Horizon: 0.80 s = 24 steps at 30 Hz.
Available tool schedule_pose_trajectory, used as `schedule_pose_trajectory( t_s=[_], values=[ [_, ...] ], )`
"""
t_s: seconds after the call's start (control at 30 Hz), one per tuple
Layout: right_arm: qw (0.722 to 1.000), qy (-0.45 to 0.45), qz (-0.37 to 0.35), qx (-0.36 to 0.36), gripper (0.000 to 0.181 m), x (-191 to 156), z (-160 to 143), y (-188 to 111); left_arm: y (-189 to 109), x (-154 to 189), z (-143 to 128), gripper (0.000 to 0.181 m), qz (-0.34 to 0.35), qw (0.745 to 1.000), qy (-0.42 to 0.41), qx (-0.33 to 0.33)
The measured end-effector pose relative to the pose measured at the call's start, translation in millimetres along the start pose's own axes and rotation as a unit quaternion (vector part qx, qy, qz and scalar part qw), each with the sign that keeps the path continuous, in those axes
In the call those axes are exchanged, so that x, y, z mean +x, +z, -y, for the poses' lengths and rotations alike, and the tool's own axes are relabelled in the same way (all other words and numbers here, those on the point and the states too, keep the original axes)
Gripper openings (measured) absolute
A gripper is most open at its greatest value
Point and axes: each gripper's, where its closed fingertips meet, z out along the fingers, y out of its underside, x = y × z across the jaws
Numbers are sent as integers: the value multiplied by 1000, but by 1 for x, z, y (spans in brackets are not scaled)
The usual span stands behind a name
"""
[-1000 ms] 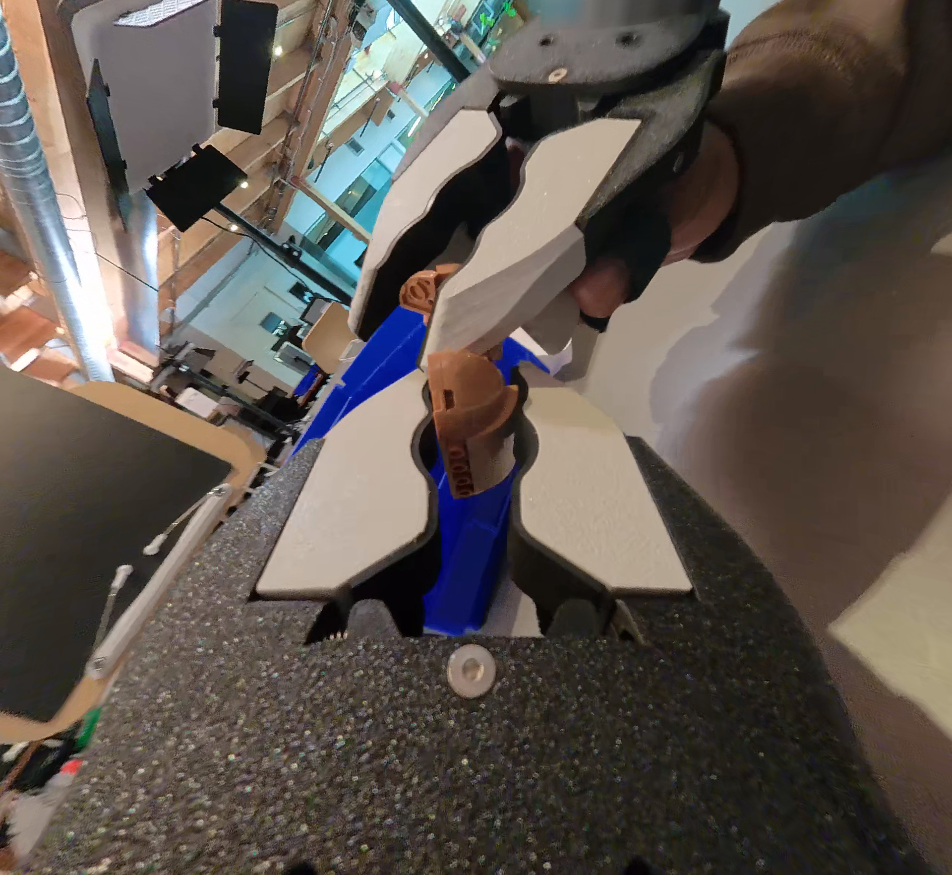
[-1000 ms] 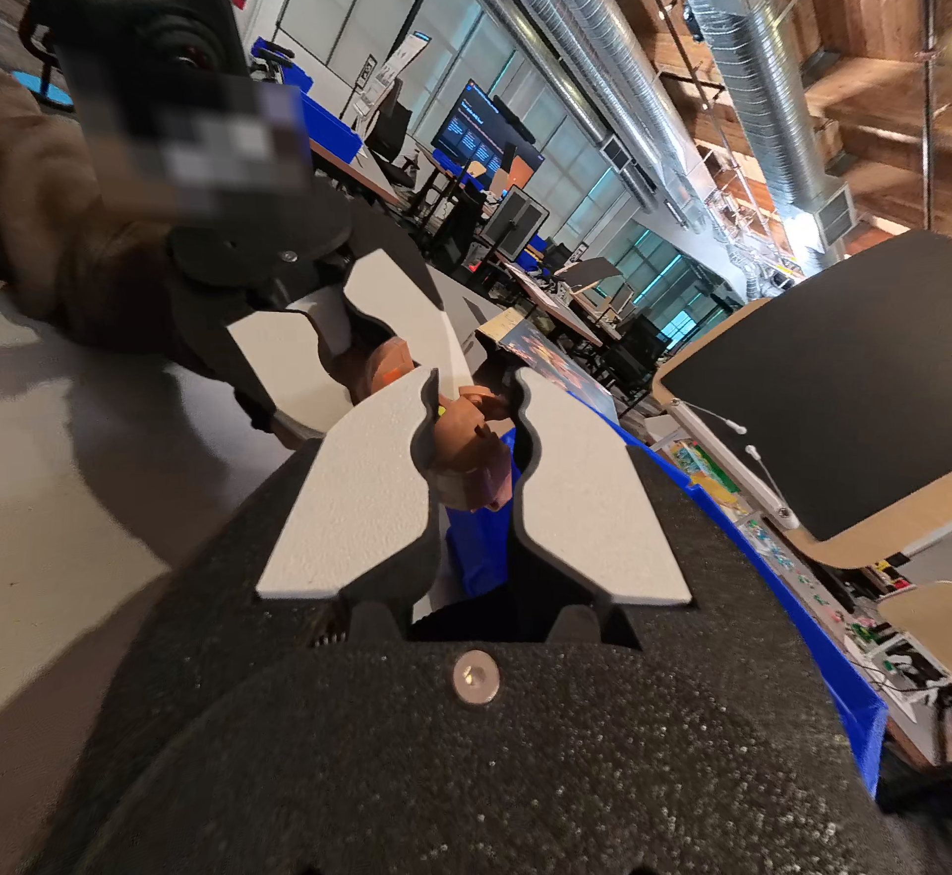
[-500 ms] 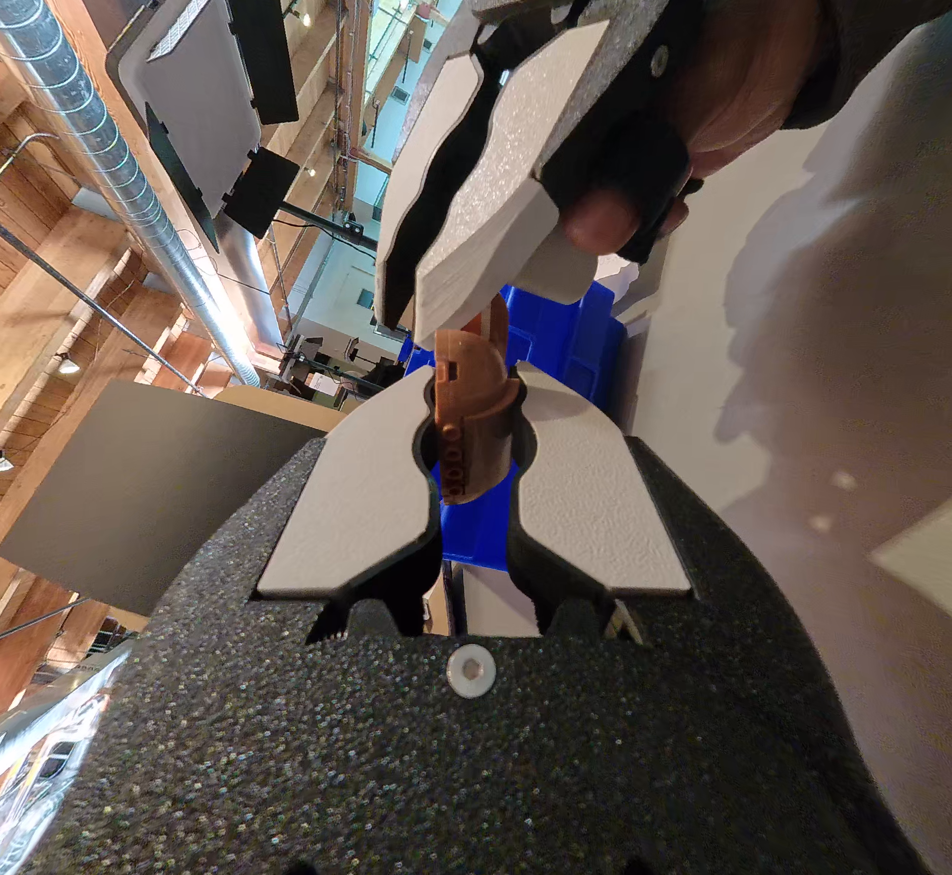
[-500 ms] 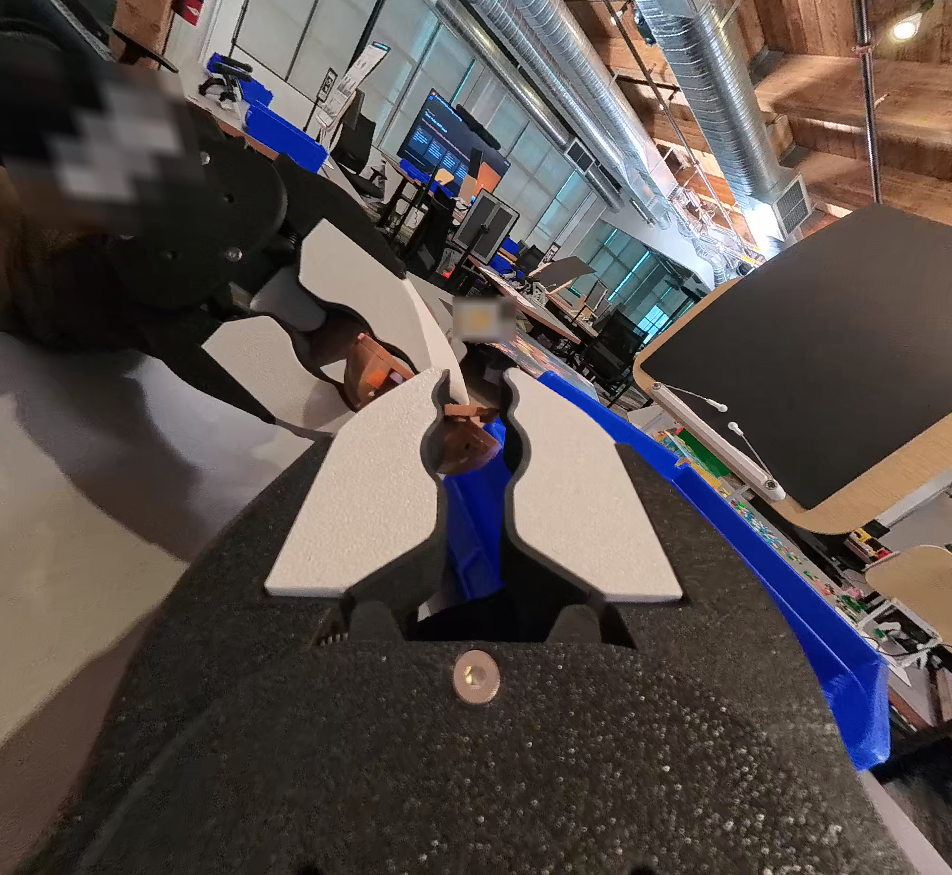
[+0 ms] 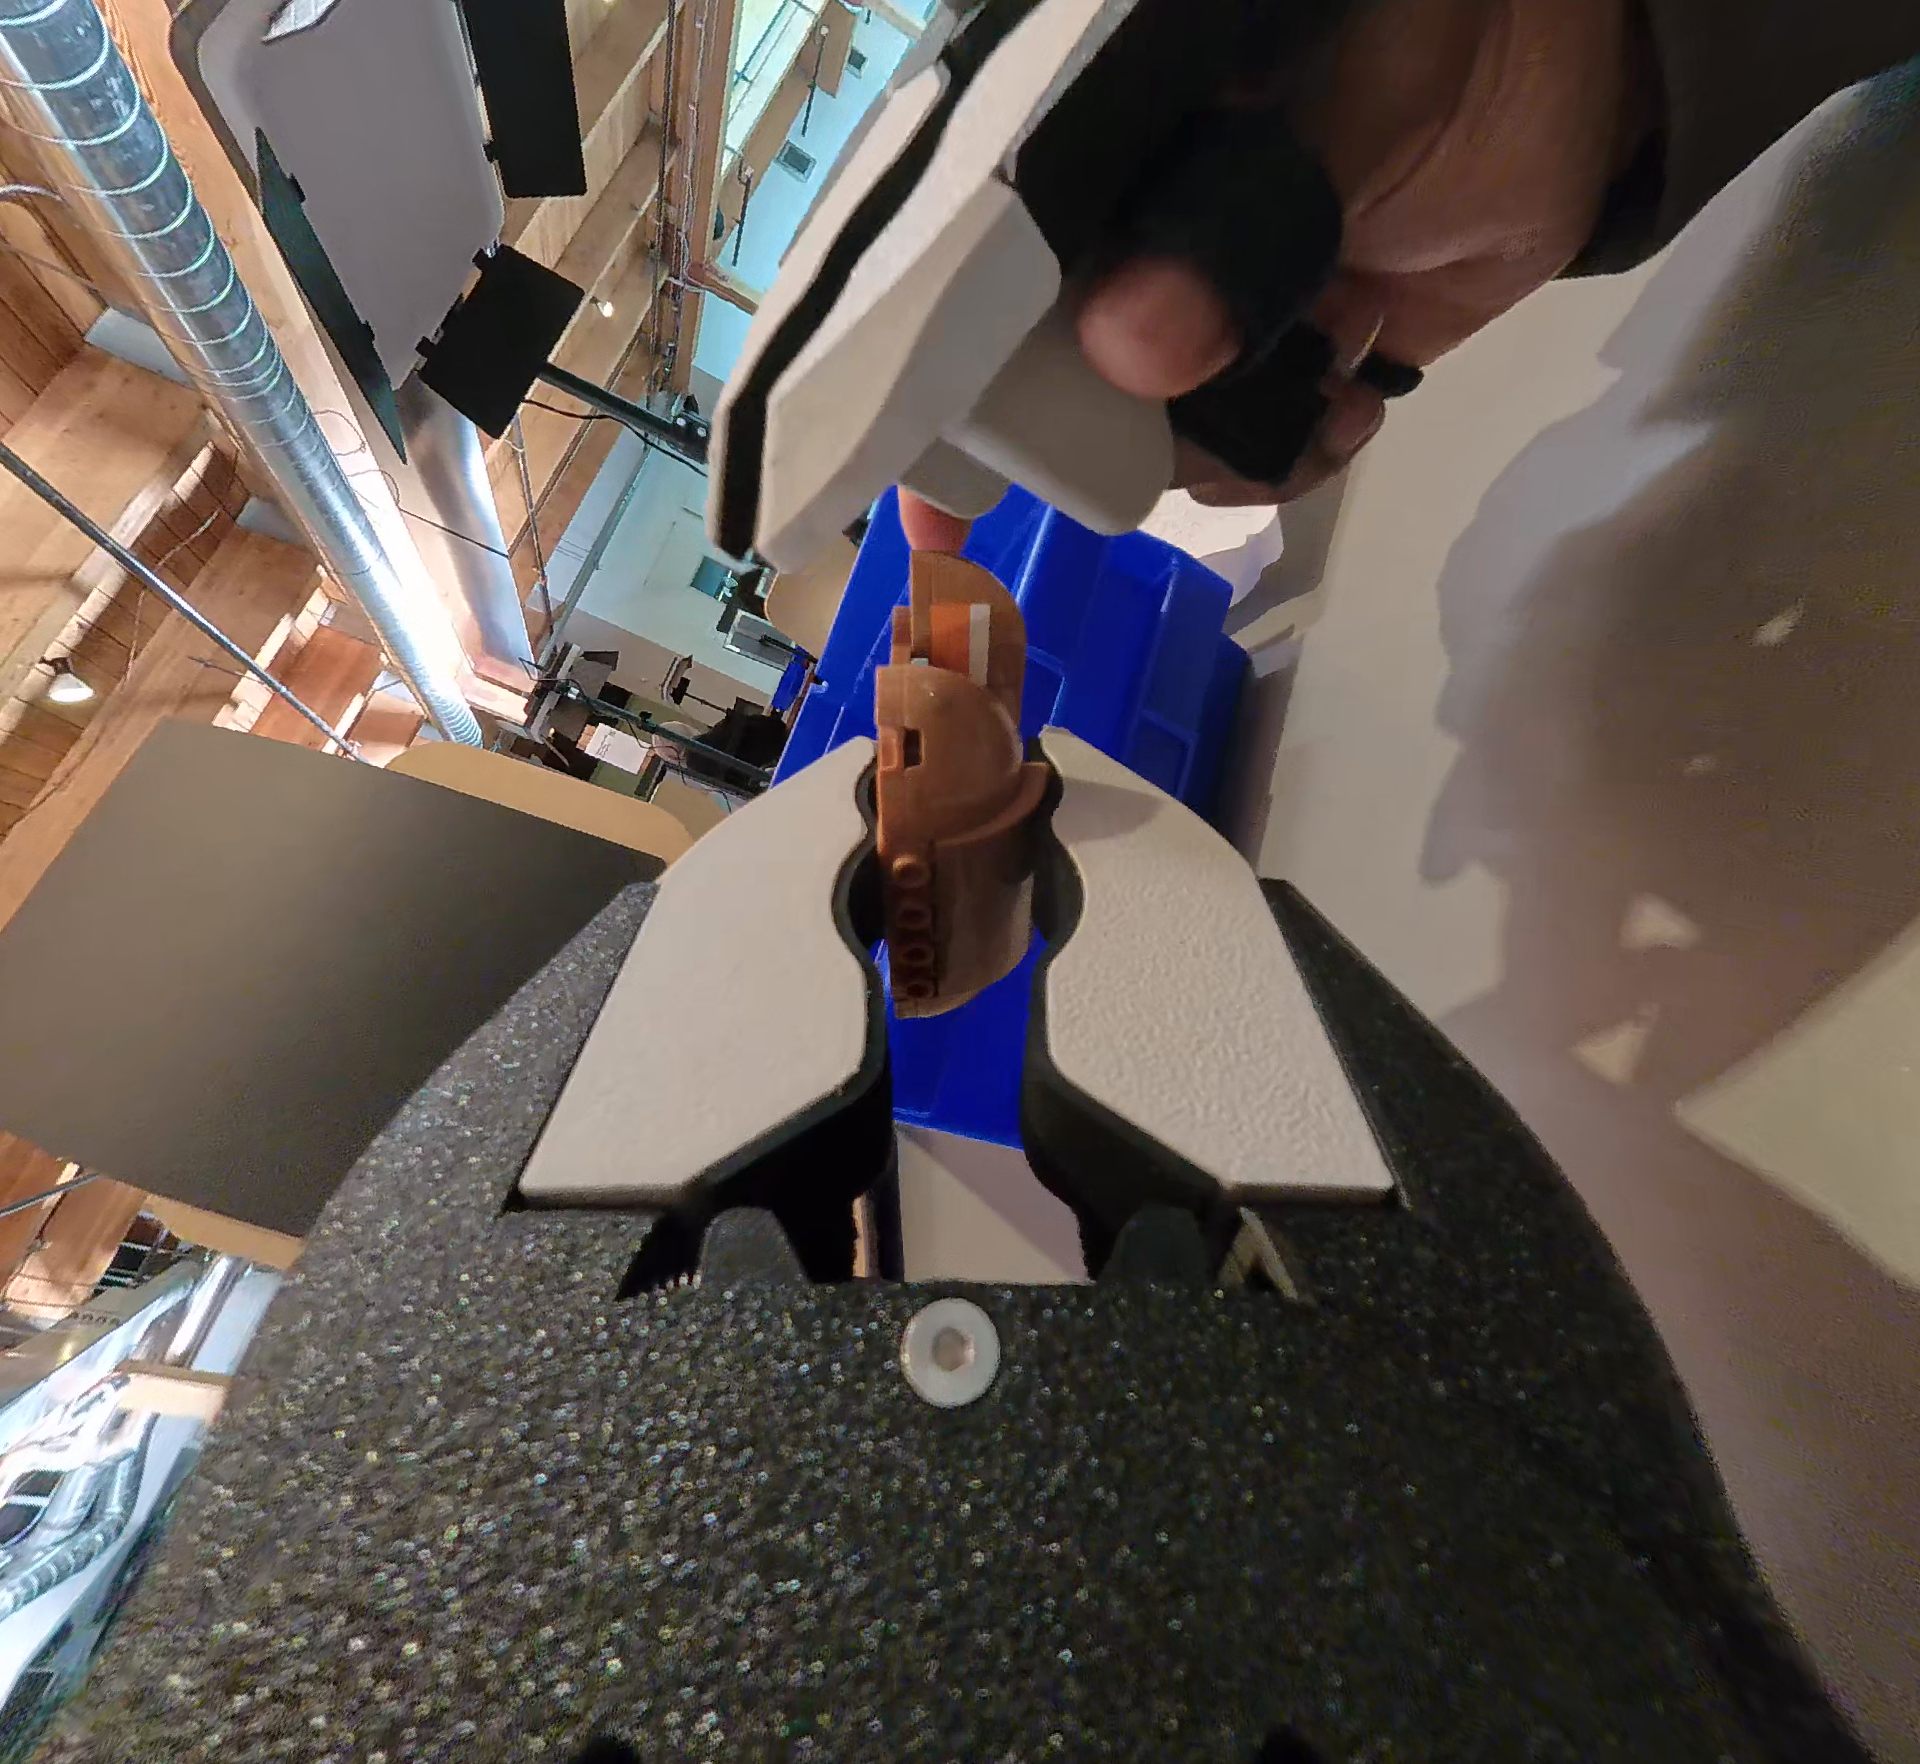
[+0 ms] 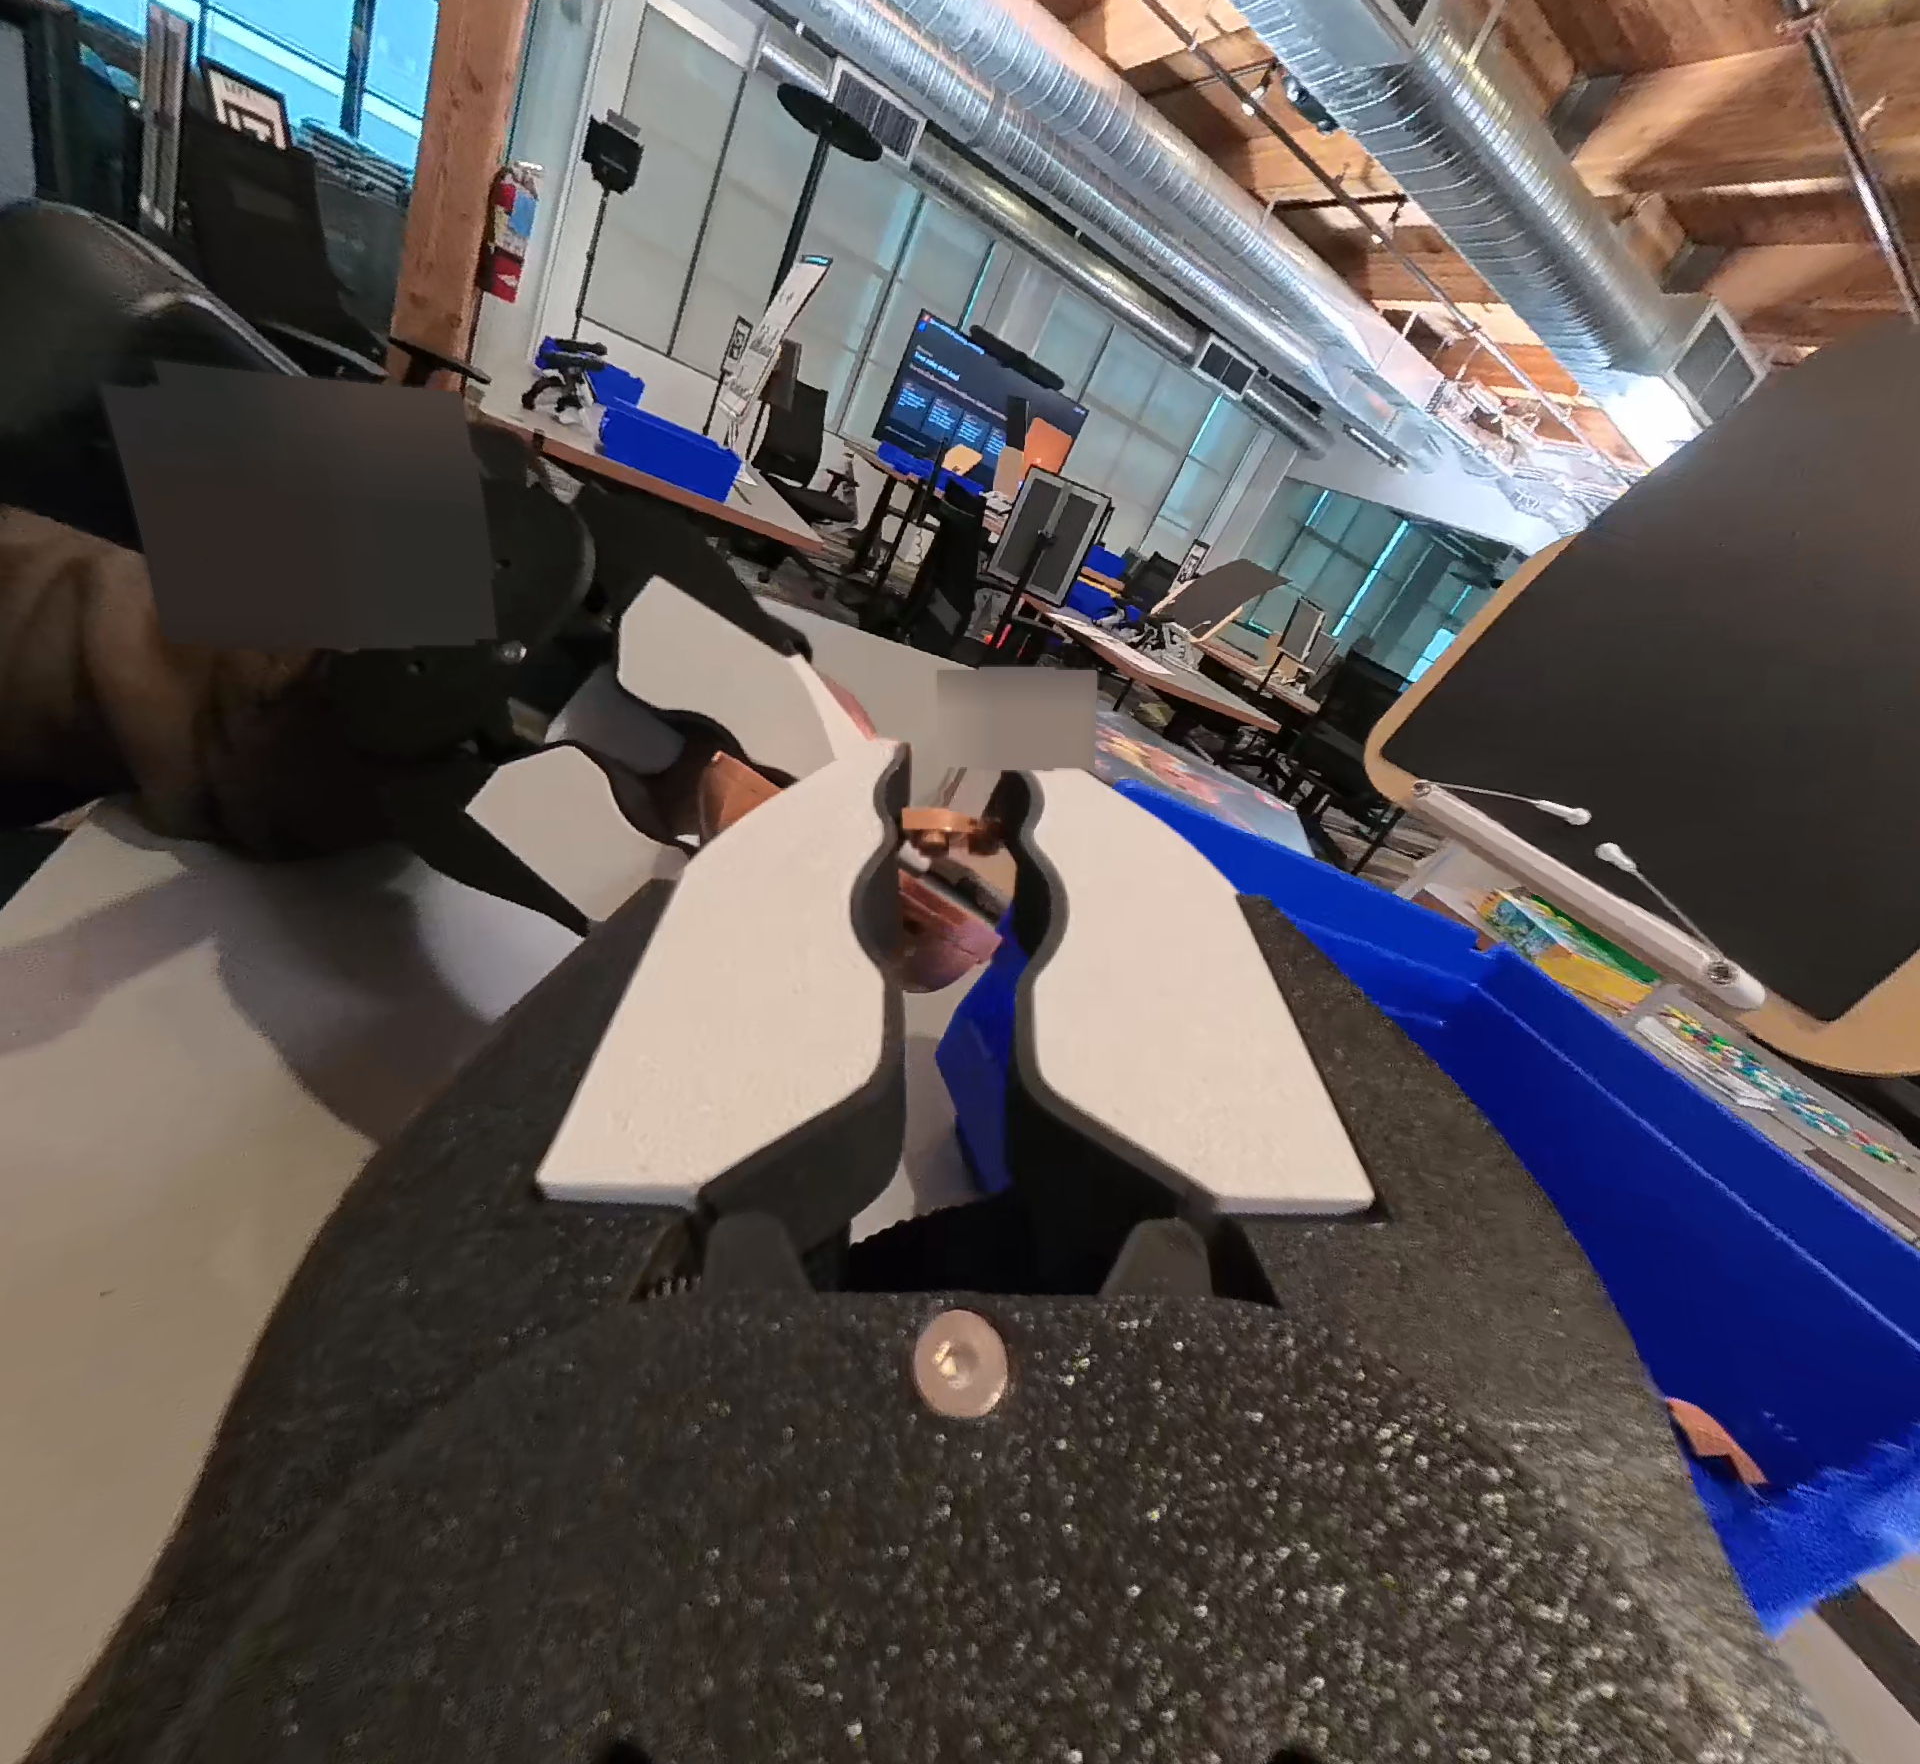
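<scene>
Two handheld grippers, speckled black bodies with pale grey fingers

Each left gripper (image 5: 956,769) and right gripper (image 6: 961,769) body is fastened by one silver screw; a brown sleeve (image 5: 1766,21) is worn.

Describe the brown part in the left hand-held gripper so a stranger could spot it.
Find the blue bin by the grey table. In front of it, the left hand-held gripper clamps a brown plastic part. Its rounded top and row of small holes set it apart.

Blue plastic bin (image 6: 1621,1164) on grey tabletop (image 6: 156,1070), black panel with pale wood edging (image 6: 1704,717) beyond it, ribbed silver ceiling duct (image 6: 1039,83), wood-beam ceiling (image 6: 1704,114), wall monitor (image 6: 971,405), red fire extinguisher (image 6: 509,234) on wooden post.
</scene>
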Motion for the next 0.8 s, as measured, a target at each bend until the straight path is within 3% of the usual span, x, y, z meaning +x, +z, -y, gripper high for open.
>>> schedule_pose_trajectory(
  t_s=[0.13, 0.23, 0.3, 0.4, 0.5, 0.6, 0.7, 0.8],
  values=[
    [994, -48, -95, -15, 17, 39, 5, 2, 2, 0, -3, 24, -1, 1000, -12, -4],
    [958, -95, -226, -150, 18, 97, -23, 8, 4, -1, -5, 24, -2, 1000, -25, -7],
    [948, -82, -229, -207, 33, 107, -45, 14, 3, -3, -7, 24, 2, 1000, -29, -8],
    [959, -44, -200, -197, 34, 95, -54, 13, 2, -7, -8, 24, 2, 998, -57, -3],
    [965, -29, -181, -190, 34, 85, -55, 5, 1, -12, -6, 24, -17, 987, -159, 20],
    [976, -1, -153, -157, 34, 71, -48, -1, -3, -27, -6, 24, -45, 934, -347, 77],
    [984, 8, -129, -124, 34, 53, -38, 1, -12, -52, -11, 24, -62, 838, -517, 161],
    [985, -17, -127, -115, 33, 37, -29, 11, -22, -67, -12, 24, -87, 749, -610, 245]
  ],
)
